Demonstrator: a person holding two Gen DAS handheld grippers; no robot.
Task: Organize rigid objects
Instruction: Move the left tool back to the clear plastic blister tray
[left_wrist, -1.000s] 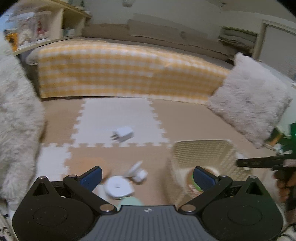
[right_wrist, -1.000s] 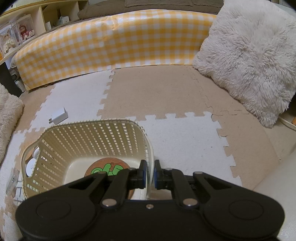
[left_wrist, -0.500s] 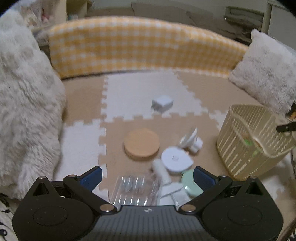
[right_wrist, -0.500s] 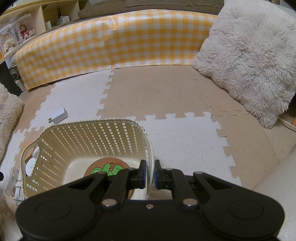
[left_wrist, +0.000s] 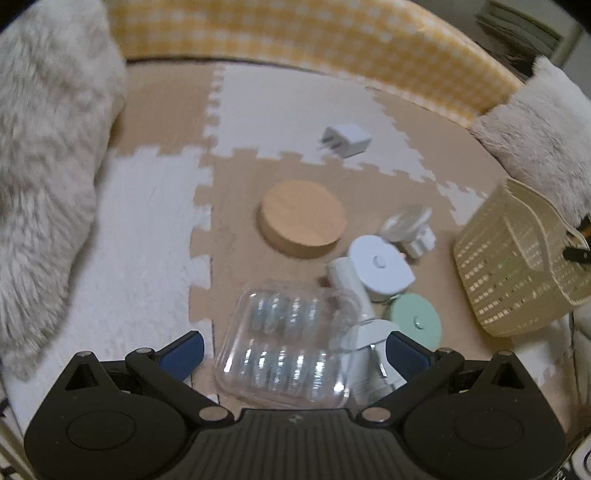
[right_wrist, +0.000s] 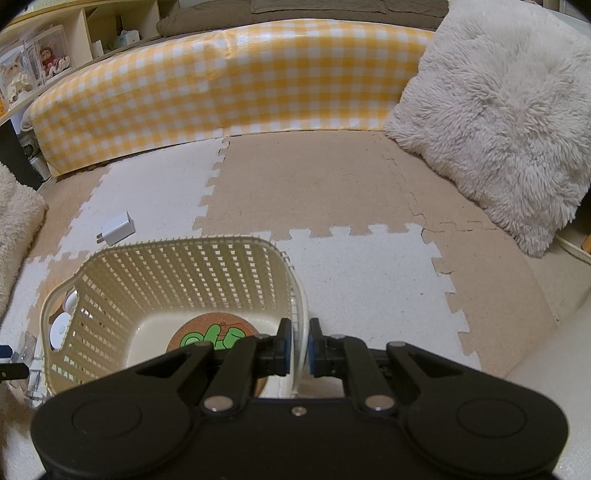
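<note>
My left gripper (left_wrist: 293, 349) is open, low over a clear plastic case (left_wrist: 286, 343) that lies between its fingers. Around it on the foam mat lie a white tube (left_wrist: 351, 291), a white round lid (left_wrist: 380, 264), a green round lid (left_wrist: 415, 319), a clear suction piece (left_wrist: 406, 225), a cork disc (left_wrist: 303, 223) and a white charger (left_wrist: 345, 141). My right gripper (right_wrist: 298, 347) is shut on the near rim of the cream basket (right_wrist: 177, 273), which holds a cork coaster with a green print (right_wrist: 212, 334). The basket also shows in the left wrist view (left_wrist: 517, 258).
A yellow checked cushion barrier (right_wrist: 221, 85) runs along the back. A fluffy white pillow (right_wrist: 506, 110) lies at the right, another fluffy cushion (left_wrist: 40, 147) at the left. The charger also shows in the right wrist view (right_wrist: 116, 233). Shelves (right_wrist: 44, 62) stand at the back left.
My left gripper has swung left away from the basket and dropped low over the pile of loose items, the clear case now between its fingers. The right gripper has held still on the basket rim.
</note>
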